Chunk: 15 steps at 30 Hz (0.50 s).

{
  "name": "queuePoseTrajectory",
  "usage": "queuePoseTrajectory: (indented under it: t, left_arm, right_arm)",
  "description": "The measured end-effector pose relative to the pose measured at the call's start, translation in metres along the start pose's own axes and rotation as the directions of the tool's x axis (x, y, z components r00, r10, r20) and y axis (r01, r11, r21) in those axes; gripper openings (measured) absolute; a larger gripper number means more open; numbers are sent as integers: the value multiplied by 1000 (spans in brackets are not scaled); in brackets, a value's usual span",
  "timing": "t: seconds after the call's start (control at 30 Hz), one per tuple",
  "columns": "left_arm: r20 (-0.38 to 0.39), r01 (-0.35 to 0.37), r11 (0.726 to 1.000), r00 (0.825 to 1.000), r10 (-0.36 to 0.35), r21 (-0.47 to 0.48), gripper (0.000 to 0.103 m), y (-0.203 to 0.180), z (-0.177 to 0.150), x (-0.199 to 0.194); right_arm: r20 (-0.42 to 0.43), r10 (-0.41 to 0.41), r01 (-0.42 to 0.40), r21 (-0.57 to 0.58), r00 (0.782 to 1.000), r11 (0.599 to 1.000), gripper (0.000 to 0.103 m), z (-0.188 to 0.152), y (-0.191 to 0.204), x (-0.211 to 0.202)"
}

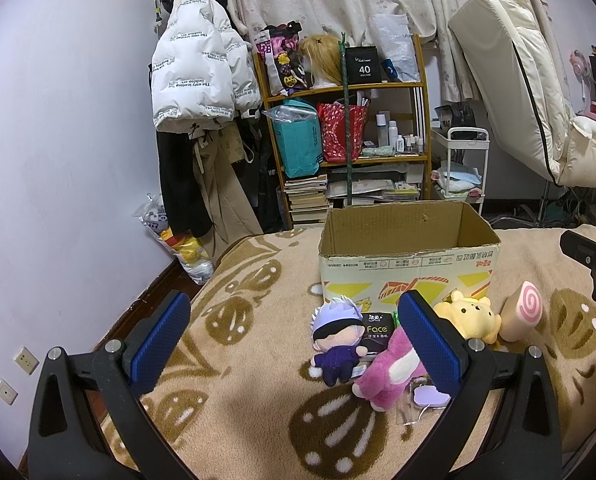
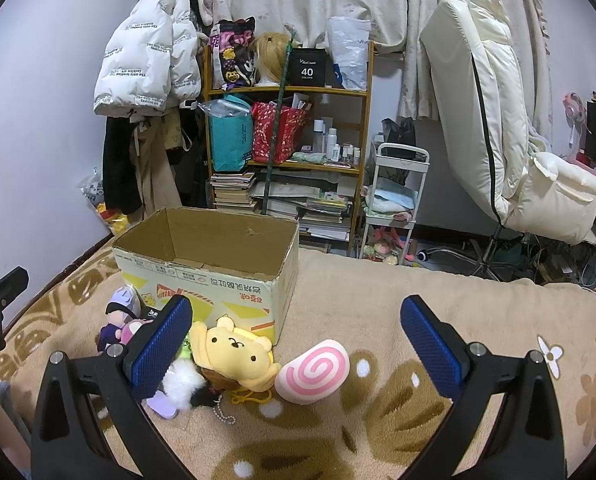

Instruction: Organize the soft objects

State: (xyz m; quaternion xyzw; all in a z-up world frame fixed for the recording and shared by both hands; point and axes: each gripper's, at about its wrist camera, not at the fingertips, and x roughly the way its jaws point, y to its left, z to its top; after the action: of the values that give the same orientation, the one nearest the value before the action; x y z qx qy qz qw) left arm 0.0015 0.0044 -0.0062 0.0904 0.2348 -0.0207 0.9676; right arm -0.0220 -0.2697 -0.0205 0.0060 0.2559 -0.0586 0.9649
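An open, empty cardboard box [image 1: 409, 268] stands on the blanket-covered bed; it also shows in the right wrist view [image 2: 206, 276]. In front of it lie a white-haired doll in purple [image 1: 335, 344], a black tissue pack [image 1: 375, 332], a pink plush [image 1: 389, 372], a yellow bear plush [image 2: 234, 354] and a pink swirl cushion [image 2: 313, 370]. My left gripper [image 1: 294, 344] is open and empty, just short of the doll. My right gripper [image 2: 298, 344] is open and empty, with the bear and swirl cushion between its fingers' line of sight.
The bed's patterned beige blanket [image 1: 258, 420] ends at a left edge beside the wall. A wooden shelf [image 1: 345, 136] with bags and books, hanging coats [image 1: 198, 80], a white trolley [image 2: 393, 200] and a white chair [image 2: 497, 128] stand beyond the bed.
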Motion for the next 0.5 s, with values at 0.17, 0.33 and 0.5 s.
queuePoseTrajectory:
  t: [0.17,0.33,0.5]
  left_arm:
    - [2,6,1000,1000,-6,2,102,0,-1,0]
    - [-2,3,1000,1000,-3,7,102,0,-2,1]
    - [-16,12,1000,1000,-12,18,102,-3,0,4]
  right_arm:
    - [-1,0,0,-1,1000,1000,103,-1,0,0]
    - [-4,-6,6,1,1000,1000,103,-12,3,6]
    - [-1,-12,12,0,1000,1000,103,-16,3,8]
